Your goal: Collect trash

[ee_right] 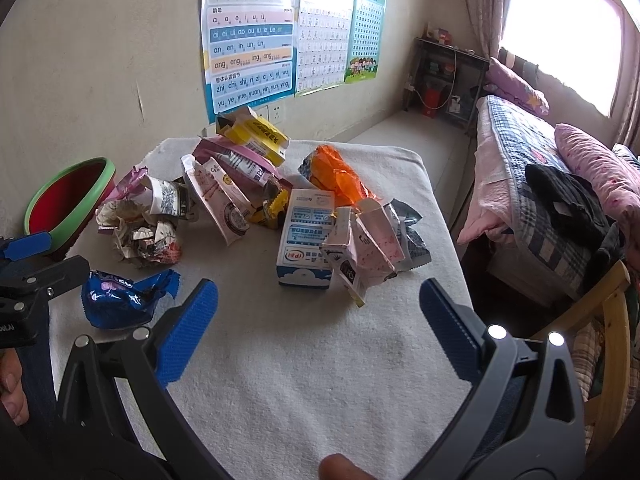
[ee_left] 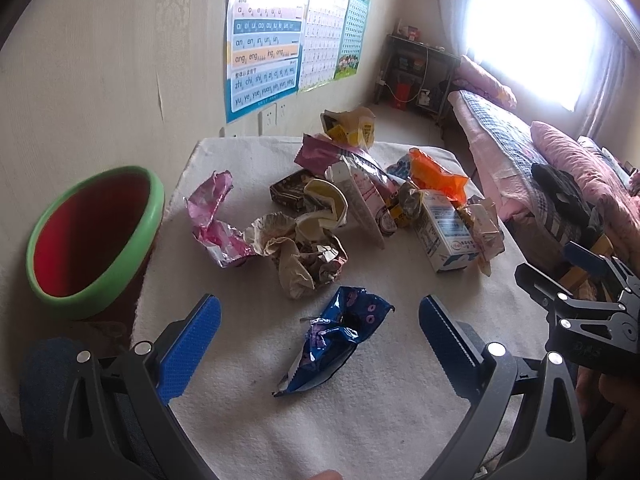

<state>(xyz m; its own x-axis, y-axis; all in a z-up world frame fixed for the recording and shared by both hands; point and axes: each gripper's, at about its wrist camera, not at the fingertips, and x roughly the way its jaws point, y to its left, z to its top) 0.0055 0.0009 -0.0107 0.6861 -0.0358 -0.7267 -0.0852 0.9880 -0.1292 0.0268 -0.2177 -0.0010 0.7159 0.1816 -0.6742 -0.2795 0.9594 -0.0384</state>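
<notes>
On the desk (ee_left: 248, 420), under a white cloth, sits a heap of trash, and both grippers hang above its near edge. Counting what can be told apart: one blue wrapper (ee_left: 340, 340), one white carton (ee_right: 306, 238), one orange bag (ee_right: 336, 174), one yellow box (ee_right: 256, 132), one pink foil wrapper (ee_left: 214, 220), one ball of crumpled paper (ee_left: 304, 256), plus more pink and white packets tangled in the middle, too jumbled to count. One bin (ee_left: 94, 236), green-rimmed and red inside, stands at the desk's left edge, tilted toward the camera.

Left gripper (ee_left: 320, 344): jaws spread wide, nothing in them. The blue wrapper lies right between the two blue pads (ee_left: 188, 352) in the left wrist view, slightly ahead of the tips, flat on the cloth and untouched.

Right gripper (ee_right: 318, 332): jaws also wide apart, empty. The white carton stands just beyond its tips, a little left of centre, with a torn pink packet (ee_right: 372, 248) leaning beside it. The blue wrapper lies off to this gripper's left, outside the jaws.

One bed (ee_right: 536, 184) runs along the right, well apart from the desk. Three posters (ee_right: 248, 32) hang on the wall behind.
</notes>
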